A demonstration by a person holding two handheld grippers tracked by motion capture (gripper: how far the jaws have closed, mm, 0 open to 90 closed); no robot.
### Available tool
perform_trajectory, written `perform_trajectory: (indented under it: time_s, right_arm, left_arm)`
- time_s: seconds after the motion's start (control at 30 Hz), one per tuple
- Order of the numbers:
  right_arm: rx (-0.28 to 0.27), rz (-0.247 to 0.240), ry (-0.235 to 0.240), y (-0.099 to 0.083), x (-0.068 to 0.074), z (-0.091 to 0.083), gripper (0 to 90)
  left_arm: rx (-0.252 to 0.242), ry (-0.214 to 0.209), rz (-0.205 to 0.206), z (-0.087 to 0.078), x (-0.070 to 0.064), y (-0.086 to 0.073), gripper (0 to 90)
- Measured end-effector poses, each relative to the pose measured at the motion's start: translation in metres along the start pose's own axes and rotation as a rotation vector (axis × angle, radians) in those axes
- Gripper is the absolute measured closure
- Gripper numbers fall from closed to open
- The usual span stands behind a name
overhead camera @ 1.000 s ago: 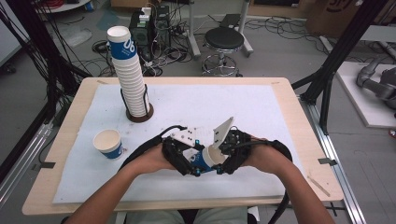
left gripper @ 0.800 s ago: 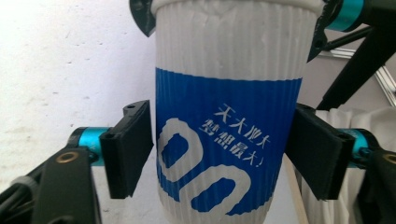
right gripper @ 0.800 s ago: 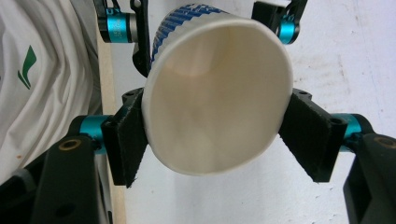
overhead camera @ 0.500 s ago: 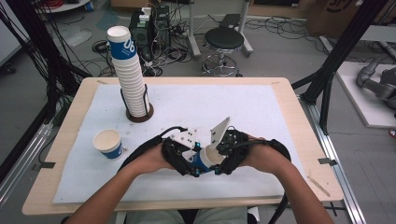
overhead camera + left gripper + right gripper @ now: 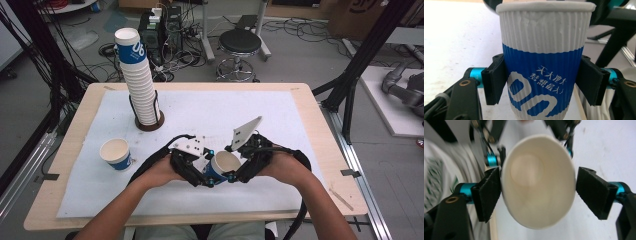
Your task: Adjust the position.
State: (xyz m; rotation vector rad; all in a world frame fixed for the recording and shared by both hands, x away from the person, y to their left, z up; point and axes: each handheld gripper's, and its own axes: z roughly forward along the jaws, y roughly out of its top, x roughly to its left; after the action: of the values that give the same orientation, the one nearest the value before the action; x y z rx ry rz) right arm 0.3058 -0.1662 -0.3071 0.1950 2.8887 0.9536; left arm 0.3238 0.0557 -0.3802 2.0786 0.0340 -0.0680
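A ribbed white and blue paper cup (image 5: pixel 225 162) is held above the white mat near the table's front, between both grippers. My left gripper (image 5: pixel 212 173) is shut on the cup's blue lower body; in the left gripper view the cup (image 5: pixel 544 75) stands upright, with the left gripper (image 5: pixel 541 85) pressing a pad on each side. My right gripper (image 5: pixel 232 166) comes in from the right at the cup's mouth. In the right gripper view the open cup (image 5: pixel 537 185) faces the camera and the right gripper (image 5: pixel 537 192) has its pads against the rim's two sides.
A tall stack of the same cups (image 5: pixel 137 80) stands in a holder at the back left. A single cup (image 5: pixel 116 152) stands upright on the mat (image 5: pixel 210 110) at the left. The table's front edge (image 5: pixel 200 220) lies just below the hands.
The right gripper has turned a little, its grey plate swinging up and to the right. The cup and the left gripper have stayed in place.
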Motion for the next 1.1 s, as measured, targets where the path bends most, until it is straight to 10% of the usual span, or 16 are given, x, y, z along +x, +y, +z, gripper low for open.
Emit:
perform_trajectory:
  time_s: [0.23, 0.43, 1.1]
  right_arm:
    - [-0.281, 0.108, -0.036, -0.018, -0.006, -0.027, 21.2]
    - [-0.393, 0.200, -0.110, -0.046, -0.008, -0.033, 21.2]
    - [-0.494, 0.410, -0.311, -0.130, -0.007, -0.017, 21.3]
  left_arm:
    - [-0.159, 0.051, -0.042, -0.012, 0.006, -0.012, 28.7]
    - [-0.255, 0.078, -0.049, -0.017, 0.008, -0.021, 28.5]
    - [-0.478, 0.204, -0.063, -0.030, 0.020, -0.038, 28.5]
